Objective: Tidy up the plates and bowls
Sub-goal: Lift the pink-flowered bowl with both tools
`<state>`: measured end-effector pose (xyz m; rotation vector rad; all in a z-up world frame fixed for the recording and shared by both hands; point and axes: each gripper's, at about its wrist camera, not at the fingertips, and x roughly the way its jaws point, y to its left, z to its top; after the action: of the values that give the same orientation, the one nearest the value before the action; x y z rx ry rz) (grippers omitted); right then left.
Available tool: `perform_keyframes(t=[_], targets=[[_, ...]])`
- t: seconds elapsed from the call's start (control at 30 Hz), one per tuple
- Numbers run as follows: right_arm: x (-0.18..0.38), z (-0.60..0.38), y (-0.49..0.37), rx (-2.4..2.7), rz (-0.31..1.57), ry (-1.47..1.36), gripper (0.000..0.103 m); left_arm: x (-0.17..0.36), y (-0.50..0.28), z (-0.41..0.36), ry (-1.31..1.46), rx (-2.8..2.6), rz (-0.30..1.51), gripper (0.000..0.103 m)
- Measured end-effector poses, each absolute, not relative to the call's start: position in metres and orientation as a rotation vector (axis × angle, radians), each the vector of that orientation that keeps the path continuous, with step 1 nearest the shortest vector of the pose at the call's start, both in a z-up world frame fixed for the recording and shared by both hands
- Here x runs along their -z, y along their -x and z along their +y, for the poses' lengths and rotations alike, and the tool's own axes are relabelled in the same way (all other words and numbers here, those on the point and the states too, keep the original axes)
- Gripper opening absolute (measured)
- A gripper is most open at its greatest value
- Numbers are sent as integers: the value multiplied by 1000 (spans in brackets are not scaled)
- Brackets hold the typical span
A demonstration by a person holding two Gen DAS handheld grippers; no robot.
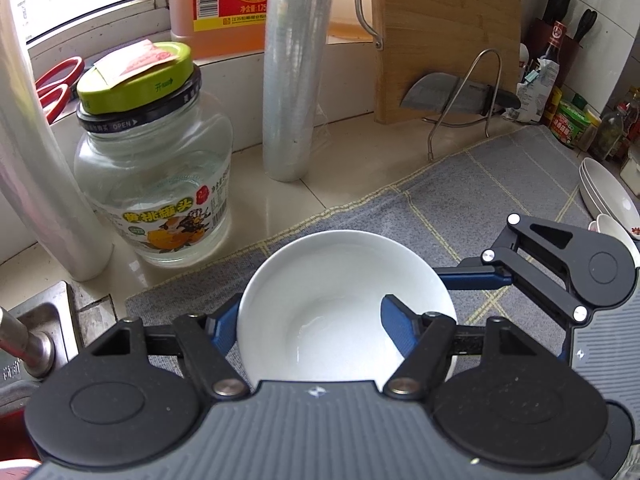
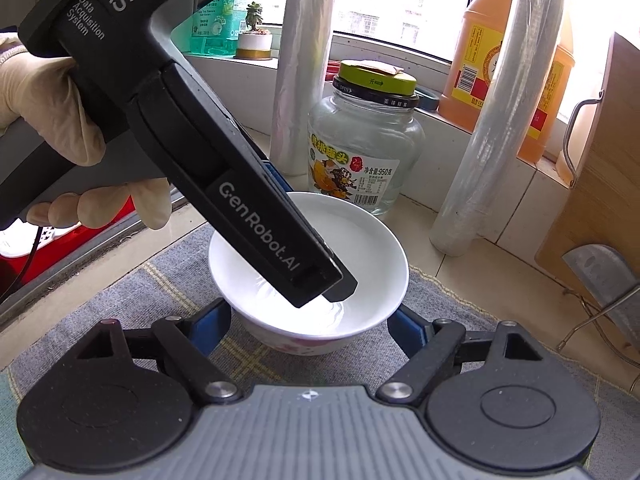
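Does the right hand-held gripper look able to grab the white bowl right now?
Probably yes. The right hand-held gripper is open, fingers on either side of the white bowl on the grey mat. The left hand-held gripper already straddles the rim, so they might crowd.

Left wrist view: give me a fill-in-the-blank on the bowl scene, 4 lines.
1. The white bowl sits on a gray ___.
2. The glass jar has a ___ lid.
3. The scissors on the sill have ___ handles.
4. In the right wrist view, the left claw has its tip ___ the bowl.

Missing words: mat; green; red; inside
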<state>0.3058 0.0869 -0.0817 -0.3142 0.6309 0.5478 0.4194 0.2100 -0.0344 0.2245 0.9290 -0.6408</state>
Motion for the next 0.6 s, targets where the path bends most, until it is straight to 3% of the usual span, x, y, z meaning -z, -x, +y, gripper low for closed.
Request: perform_keyframes(t=[0.6], targets=[[54,43,-248,-526,616,304,88,3,-363,168,-268,676,896,71]])
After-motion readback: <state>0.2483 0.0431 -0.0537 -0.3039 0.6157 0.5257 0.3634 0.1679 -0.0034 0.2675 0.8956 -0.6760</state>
